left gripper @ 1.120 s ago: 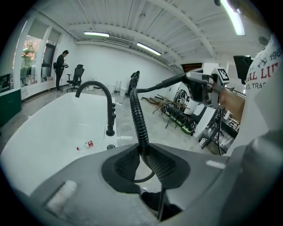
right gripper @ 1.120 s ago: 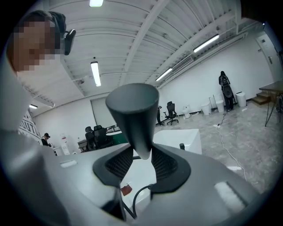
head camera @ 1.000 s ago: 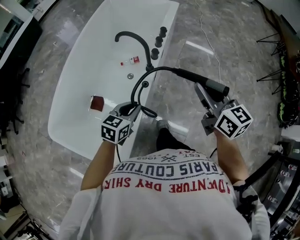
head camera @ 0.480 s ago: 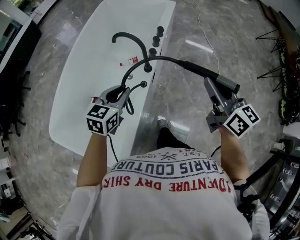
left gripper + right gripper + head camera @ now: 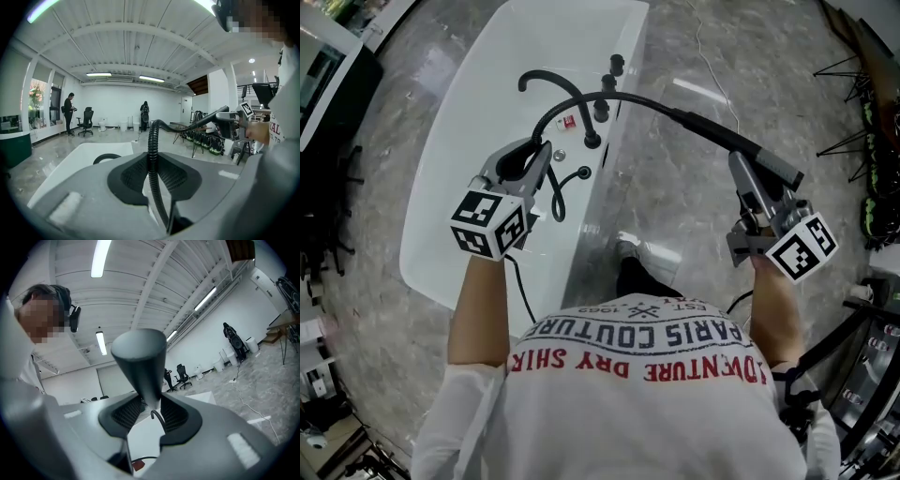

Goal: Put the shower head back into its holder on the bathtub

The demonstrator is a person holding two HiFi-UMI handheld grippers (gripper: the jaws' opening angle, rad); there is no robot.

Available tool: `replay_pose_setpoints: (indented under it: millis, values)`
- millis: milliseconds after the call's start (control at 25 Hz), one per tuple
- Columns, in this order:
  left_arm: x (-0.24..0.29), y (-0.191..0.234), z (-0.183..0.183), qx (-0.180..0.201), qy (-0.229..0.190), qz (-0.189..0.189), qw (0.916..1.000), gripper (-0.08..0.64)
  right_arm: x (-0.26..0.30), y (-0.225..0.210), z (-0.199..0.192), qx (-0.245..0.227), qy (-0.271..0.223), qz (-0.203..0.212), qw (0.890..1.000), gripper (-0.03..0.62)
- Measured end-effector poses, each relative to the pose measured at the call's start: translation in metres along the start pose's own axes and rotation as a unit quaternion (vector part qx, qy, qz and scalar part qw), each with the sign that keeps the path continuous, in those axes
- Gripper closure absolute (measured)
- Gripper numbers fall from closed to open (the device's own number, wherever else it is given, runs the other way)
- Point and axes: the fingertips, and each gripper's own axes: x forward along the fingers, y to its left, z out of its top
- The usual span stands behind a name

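Left side: the left gripper (image 5: 534, 157) sits center left in the head view, above the tub. Its 2 jaws pinch the black ribbed hose (image 5: 642, 99), which runs up between the pads in the left gripper view.
Right side: the right gripper (image 5: 753, 183) sits at the right of the head view, over the grey marble floor (image 5: 675, 206). Its 2 jaws are clamped on the narrow handle end of the shower head (image 5: 741, 148), whose wide end fills the center of the right gripper view.
Task item: the shower head is a black wand held in the air right of center, outside the tub.
Hose path: from the shower head the hose arcs left over the tub's rim to the left gripper, then loops down to a small fitting (image 5: 584, 172) on the rim.
Tub: the white bathtub (image 5: 441, 187) fills the upper left of the head view, with a black curved spout (image 5: 546, 75) and black knobs (image 5: 616, 64) at its right rim.
In the tub: a small red-and-white item (image 5: 567, 121) lies near the spout.
Far room: 1 person (image 5: 69, 112) stands by an office chair (image 5: 86, 123), at the left of the left gripper view.
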Motion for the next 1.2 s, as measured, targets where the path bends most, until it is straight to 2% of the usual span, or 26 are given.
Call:
replay_pose_setpoints:
  millis: [280,800,1200]
  values:
    - [0.01,0.004,0.059,0.026,-0.043,-0.001,0.9987,0.494,-0.006,-0.003,0.031,0.002,-0.024,-0.001,1.0,0.46]
    - [0.033,-0.004,0.115,0.062,-0.078,-0.017,0.9948,0.494,-0.018,-0.008,0.064,-0.025,-0.051,-0.005,0.998,0.46]
    - [0.048,-0.006,0.152,0.083,-0.098,-0.024,0.9914,0.494,-0.022,-0.016,0.08,-0.026,-0.066,-0.016,0.997,0.46]
